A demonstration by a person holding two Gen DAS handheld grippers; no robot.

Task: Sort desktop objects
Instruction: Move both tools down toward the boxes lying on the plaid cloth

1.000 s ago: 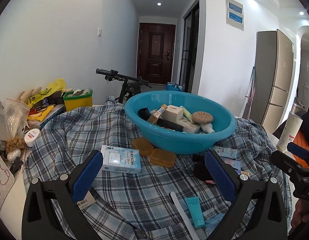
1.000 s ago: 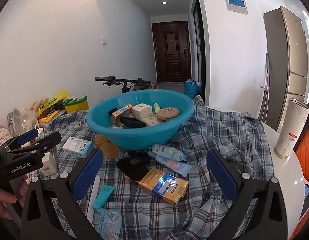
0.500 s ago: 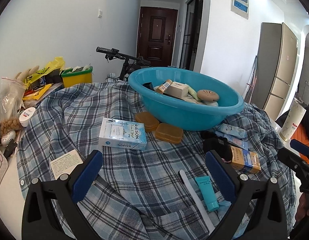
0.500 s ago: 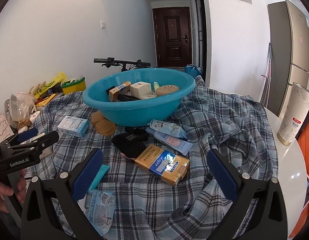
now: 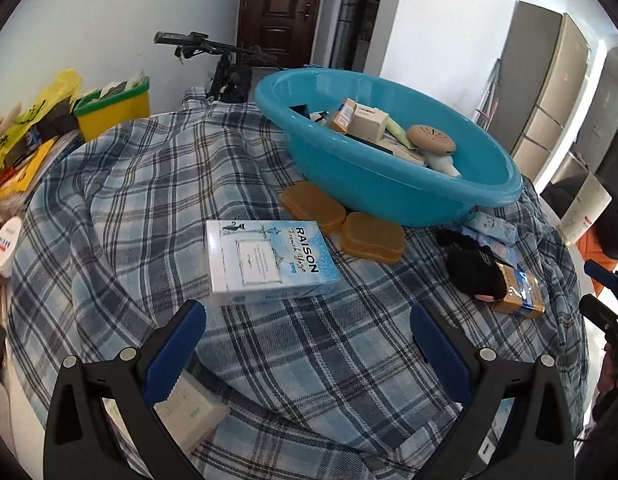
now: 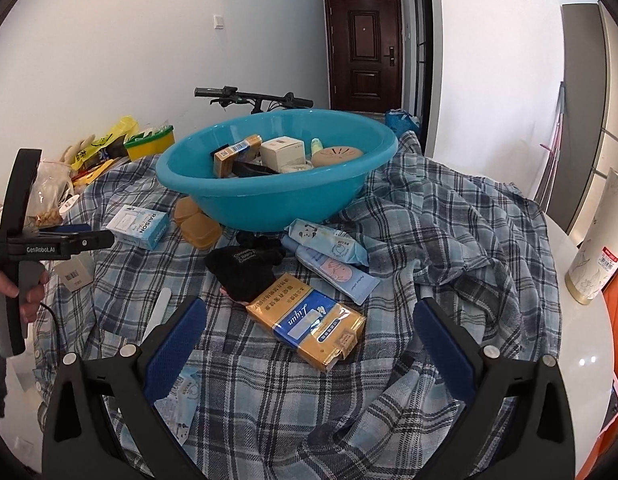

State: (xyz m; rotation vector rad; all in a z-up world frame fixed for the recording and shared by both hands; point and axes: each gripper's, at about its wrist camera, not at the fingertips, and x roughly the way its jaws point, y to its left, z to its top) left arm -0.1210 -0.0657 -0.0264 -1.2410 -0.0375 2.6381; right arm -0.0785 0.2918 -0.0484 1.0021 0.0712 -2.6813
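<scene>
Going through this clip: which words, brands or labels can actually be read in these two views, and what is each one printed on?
"RAISON", with script under it too blurred to be sure of: the pale blue box.
"GenRobot.AI": the left gripper, seen from the right wrist.
"Liqun": the gold and blue pack; its Chinese characters are too small to read.
Print on the black pouch, the blue tubes and the white cup's sticker: unreadable.

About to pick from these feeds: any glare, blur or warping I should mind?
Left wrist: RAISON box sharp and readable; fisheye bends the blue basin. Right wrist: gold-and-blue packet shows wrapper glare; edges warp, centre sharp.
</scene>
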